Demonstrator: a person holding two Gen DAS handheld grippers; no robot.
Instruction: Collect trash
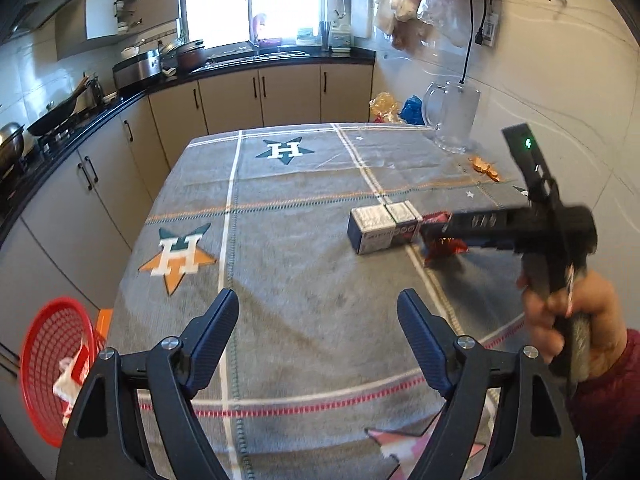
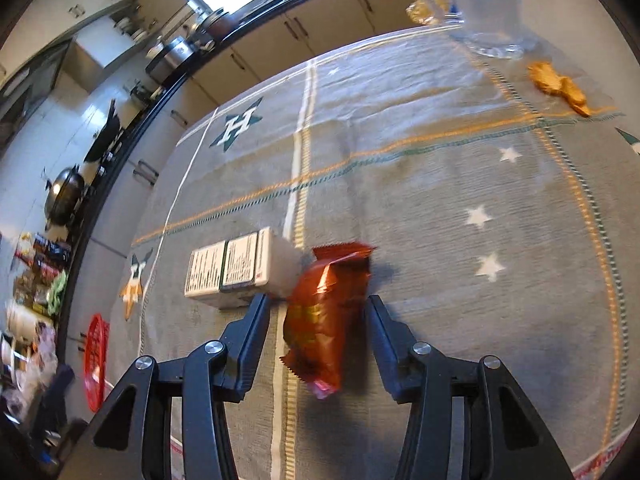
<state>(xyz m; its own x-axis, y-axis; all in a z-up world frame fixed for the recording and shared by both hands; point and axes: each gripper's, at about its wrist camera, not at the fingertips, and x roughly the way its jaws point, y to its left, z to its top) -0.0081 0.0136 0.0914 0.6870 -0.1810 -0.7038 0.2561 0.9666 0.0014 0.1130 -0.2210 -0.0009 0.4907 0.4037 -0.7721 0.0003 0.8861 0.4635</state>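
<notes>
A red snack wrapper (image 2: 326, 312) lies on the grey tablecloth (image 2: 420, 184) between the open fingers of my right gripper (image 2: 318, 304), apart from both pads. A white carton (image 2: 236, 268) lies just to its left. Orange peel scraps (image 2: 558, 86) lie far right. In the left wrist view my left gripper (image 1: 318, 304) is open and empty over the cloth's near part. My right gripper (image 1: 436, 230) reaches over the wrapper (image 1: 444, 248) beside the carton (image 1: 384, 226). A red basket (image 1: 52, 364) with white trash in it sits off the table's left edge.
A clear glass jug (image 1: 452, 116) stands at the table's far right near the wall, with orange peel scraps (image 1: 486, 168) in front of it. Kitchen counters with pans run along the left and back. Bags hang on the right wall.
</notes>
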